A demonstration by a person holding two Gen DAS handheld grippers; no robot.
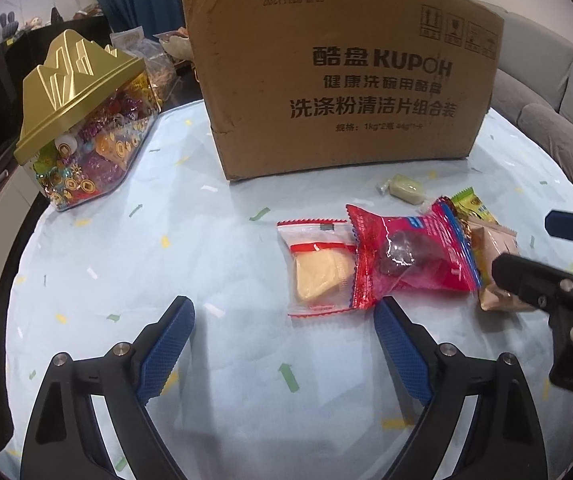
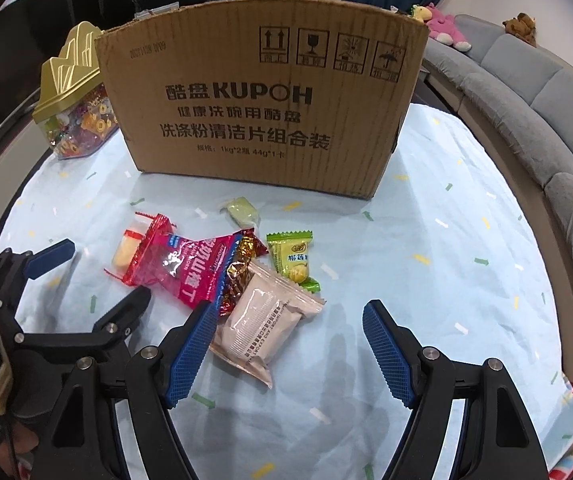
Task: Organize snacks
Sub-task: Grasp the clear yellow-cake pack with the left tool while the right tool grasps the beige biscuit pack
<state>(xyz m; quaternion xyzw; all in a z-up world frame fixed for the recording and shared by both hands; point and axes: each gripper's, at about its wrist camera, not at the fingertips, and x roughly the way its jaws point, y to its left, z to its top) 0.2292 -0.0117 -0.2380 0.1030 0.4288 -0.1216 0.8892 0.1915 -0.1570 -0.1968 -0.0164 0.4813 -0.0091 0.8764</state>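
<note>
Several snack packets lie in a loose pile on the pale blue tablecloth (image 1: 126,264): a clear packet with a yellow cake (image 1: 318,268), a red packet (image 1: 406,252) overlapping it, a beige packet (image 2: 262,320), a green durian candy (image 2: 292,260) and a pale green sweet (image 2: 242,210). My left gripper (image 1: 284,308) hovers just in front of the clear packet. Its jaws are wide and closing slightly, with nothing between them. My right gripper (image 2: 288,308) is open over the beige packet, which lies between its fingers by the left one.
A tall cardboard box (image 2: 266,92) stands behind the pile. A gold-lidded jar of wrapped candies (image 1: 82,120) sits at the back left. A grey sofa (image 2: 526,92) curves round the table's right side. A gold foil sweet (image 2: 242,264) is wedged in the pile.
</note>
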